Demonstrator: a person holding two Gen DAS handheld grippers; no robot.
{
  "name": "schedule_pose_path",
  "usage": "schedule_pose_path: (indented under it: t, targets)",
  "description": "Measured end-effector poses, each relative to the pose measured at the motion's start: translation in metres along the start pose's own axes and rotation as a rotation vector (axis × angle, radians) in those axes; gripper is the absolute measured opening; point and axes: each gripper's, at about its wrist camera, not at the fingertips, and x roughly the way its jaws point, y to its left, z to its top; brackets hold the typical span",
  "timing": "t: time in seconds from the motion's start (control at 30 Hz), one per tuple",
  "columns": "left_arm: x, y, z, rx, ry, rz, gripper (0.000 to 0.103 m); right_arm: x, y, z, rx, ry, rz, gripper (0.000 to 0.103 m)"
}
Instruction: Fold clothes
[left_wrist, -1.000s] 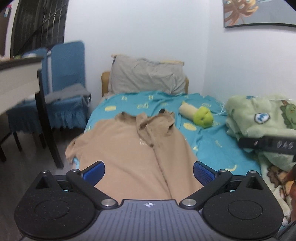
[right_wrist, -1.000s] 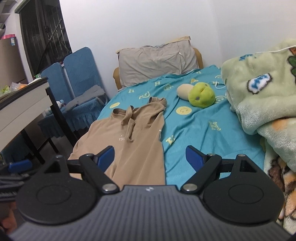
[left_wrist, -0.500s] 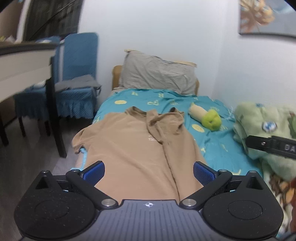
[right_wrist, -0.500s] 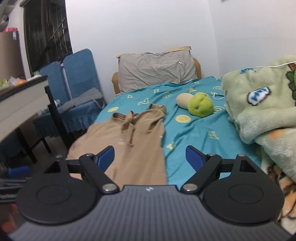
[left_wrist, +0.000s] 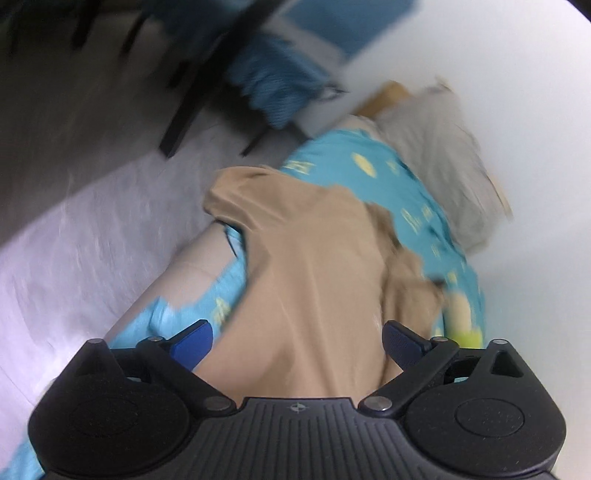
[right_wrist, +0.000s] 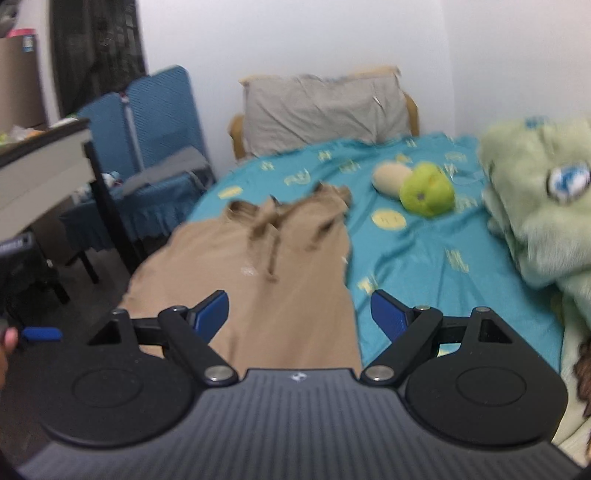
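Here, both tongs gape empty above the soft, creased tan shirt on smooth teal sheet.

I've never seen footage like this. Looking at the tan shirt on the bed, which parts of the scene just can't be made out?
- Tan shirt hem: hidden under each hand-held gripper's body, both views.
- Small pale print on the shirt: too blurred to read, right wrist view.
- Chairs: motion-smeared, left wrist view.
- Green blanket: cut off at the right edge, right wrist view.
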Motion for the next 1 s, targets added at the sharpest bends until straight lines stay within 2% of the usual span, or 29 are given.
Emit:
schedule_pose_path:
  t: [0.07, 0.17, 0.27, 0.43, 0.53, 0.57, 0.6, 0.63, 0.7, 0.73, 0.8, 1.0]
  targets:
    - [0.030, 0.016, 0.022, -0.050, -0.022, 0.025, 0.099, 0.015, -0.008, -0.002, 0.061, 0.027, 0.000, 0.085]
    - [0.077, 0.041, 0.052, -0.124, -0.042, 0.051, 0.098, 0.035, -0.007, -0.005, 0.076, 0.049, 0.002, 0.085]
    - [0.126, 0.068, 0.071, -0.230, -0.020, 0.025, 0.093, 0.055, -0.002, -0.007, 0.039, 0.059, 0.000, 0.085]
    - [0.181, 0.101, 0.090, -0.416, -0.026, -0.067, 0.093, 0.086, -0.003, -0.014, 0.026, 0.101, 0.004, 0.085]
    - [0.200, 0.104, 0.099, -0.458, -0.040, -0.092, 0.083, 0.103, -0.012, -0.018, 0.083, 0.143, 0.006, 0.085]
    - [0.205, 0.104, 0.102, -0.460, -0.039, -0.092, 0.073, 0.107, -0.015, -0.019, 0.108, 0.153, 0.006, 0.085]
    - [0.207, 0.100, 0.105, -0.431, -0.051, -0.085, 0.057, 0.111, -0.019, -0.020, 0.129, 0.160, 0.002, 0.085]
    - [0.208, 0.095, 0.108, -0.394, -0.066, -0.076, 0.050, 0.113, -0.022, -0.021, 0.145, 0.163, -0.004, 0.085]
    - [0.202, 0.084, 0.110, -0.339, -0.110, -0.075, 0.015, 0.113, -0.026, -0.020, 0.174, 0.162, -0.012, 0.085]
    - [0.195, 0.072, 0.110, -0.289, -0.136, -0.058, 0.008, 0.112, -0.027, -0.019, 0.187, 0.158, -0.013, 0.085]
    - [0.179, 0.045, 0.110, -0.177, -0.188, -0.016, 0.004, 0.109, -0.029, -0.017, 0.210, 0.148, -0.013, 0.085]
    - [0.135, -0.038, 0.109, 0.167, -0.339, 0.101, 0.004, 0.091, -0.029, -0.007, 0.226, 0.084, -0.010, 0.085]
